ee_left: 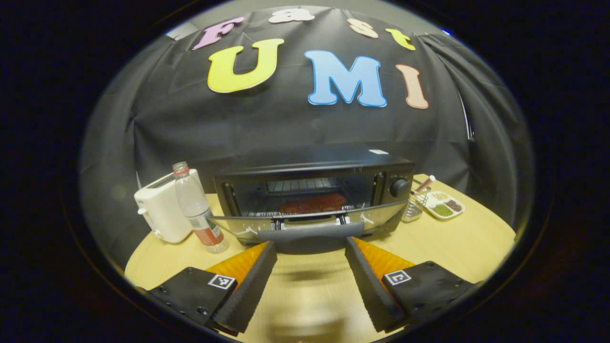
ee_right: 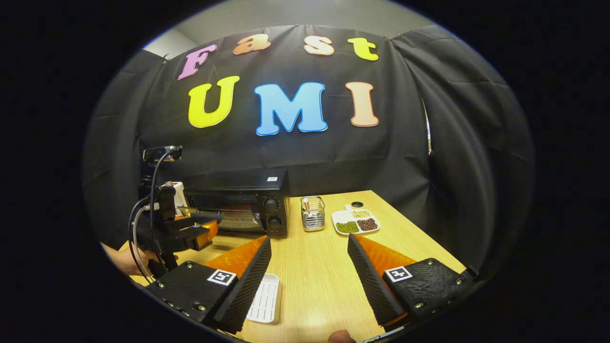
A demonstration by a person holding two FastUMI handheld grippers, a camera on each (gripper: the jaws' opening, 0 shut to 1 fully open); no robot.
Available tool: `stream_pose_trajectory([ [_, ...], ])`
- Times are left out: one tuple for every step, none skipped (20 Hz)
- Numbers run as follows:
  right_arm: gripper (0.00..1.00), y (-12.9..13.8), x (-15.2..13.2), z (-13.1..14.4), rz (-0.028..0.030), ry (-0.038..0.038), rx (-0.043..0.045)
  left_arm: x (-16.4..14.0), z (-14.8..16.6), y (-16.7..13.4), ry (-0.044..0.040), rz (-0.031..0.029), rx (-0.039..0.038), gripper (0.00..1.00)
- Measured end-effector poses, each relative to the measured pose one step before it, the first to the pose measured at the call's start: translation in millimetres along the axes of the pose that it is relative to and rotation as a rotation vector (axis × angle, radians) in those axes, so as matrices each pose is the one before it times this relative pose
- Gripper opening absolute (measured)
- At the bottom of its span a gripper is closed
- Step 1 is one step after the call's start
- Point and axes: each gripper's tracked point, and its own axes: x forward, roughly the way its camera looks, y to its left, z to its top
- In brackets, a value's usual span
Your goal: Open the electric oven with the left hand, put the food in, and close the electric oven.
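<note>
Oven [ee_left: 312,190] sits at the back-centre of the tabletop [ee_left: 310,290], door [ee_left: 310,220] dropped partway open and tilting toward the left gripper view. Food [ee_left: 312,203], a reddish-brown slab, already lies on the rack inside. Judgement: load step looks done, closing is what's left.

Door handle [ee_left: 310,233] is a dark bar running left-right, long axis across the line of the left gripper [ee_left: 310,250]. It lies dead ahead of that gripper, just beyond the fingertips and roughly centred in the gap. Left fingers [ee_left: 248,281] are spread wide, holding nothing; whether the tips touch the handle can't be told.

Right gripper [ee_right: 310,247] is well apart from the oven, off to the oven's knob side, fingers also wide open and empty. So the left is the nearer one by far, and the task assigns it the door anyway. Closing likely calls for a push up and forward under the handle; a skewed push could slide off the bar's end.

Around it: white toaster [ee_left: 159,212] and plastic bottle [ee_left: 198,209] on one side of the oven, wire basket [ee_right: 313,213] and divided dish [ee_right: 356,221] on the knob side, a white tray [ee_right: 266,297] near the right fingers.
</note>
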Motion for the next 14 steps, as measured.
stream_pose_trajectory([
  [0.98, 0.22, 0.27, -0.44, -0.00220, -0.00061, -0.00003, 5.22, 4.95, 1.96, -0.01369, -0.00175, 0.00750, 0.98],
  [0.98, -0.01, -0.78, 0.09, -0.00448, -0.00050, -0.00157, 3.43, 6.53, 2.41, -0.01260, -0.00057, 0.00981, 0.98],
  [0.98, -1.27, -0.54, 0.72, -0.00941, -0.00591, -0.00253, 2.02, 6.31, 2.60, -0.01234, -0.00388, 0.00950, 1.00],
  [0.98, -0.10, -1.72, 4.24, -0.00457, -0.01078, -0.00038, 0.39, 10.31, 2.64, -0.02508, -0.00310, 0.00211, 1.00],
  [0.98, -0.75, -1.19, 5.27, -0.00717, -0.01528, 0.00010, -0.18, 11.52, -0.95, -0.02579, -0.00819, -0.00620, 0.98],
  [0.98, -1.71, -0.38, 6.18, -0.00696, -0.01759, 0.00116, -1.99, 11.09, -2.21, -0.02237, -0.01052, -0.00957, 1.00],
  [0.98, -1.28, 1.70, 6.34, -0.00216, -0.01659, 0.00207, -3.51, 11.80, -2.42, -0.02385, -0.00918, -0.00920, 0.98],
  [0.98, -1.10, 1.78, 8.26, 0.00200, -0.01847, 0.00424, -5.35, 14.04, -2.48, -0.02596, -0.00762, -0.00784, 0.98],
  [0.98, -0.33, 1.08, 7.51, 0.00579, -0.01286, 0.00293, -7.57, 14.00, -2.28, -0.02630, -0.00489, -0.00584, 0.98],
  [0.98, -1.94, 1.55, 8.60, 0.00710, -0.01805, 0.00187, -8.56, 14.30, -2.56, -0.02962, -0.00210, -0.00501, 1.00],
  [0.98, -2.49, 0.65, 11.51, 0.00720, -0.02523, 0.00108, -10.77, 14.96, -2.73, -0.02601, -0.00101, -0.00310, 1.00],
  [0.98, -3.33, -1.32, 11.82, 0.00911, -0.02530, -0.00072, -11.55, 12.75, -2.78, -0.01893, 0.00551, -0.00150, 0.95],
  [0.98, -4.04, -0.96, 10.94, 0.00875, -0.02374, -0.00722, -12.12, 10.17, -1.48, -0.01681, 0.01025, -0.00097, 0.91],
  [0.98, -5.01, -2.30, 8.78, 0.00697, -0.01989, -0.01563, -14.74, 14.41, -1.76, -0.02572, 0.01348, -0.00339, 1.00],
])
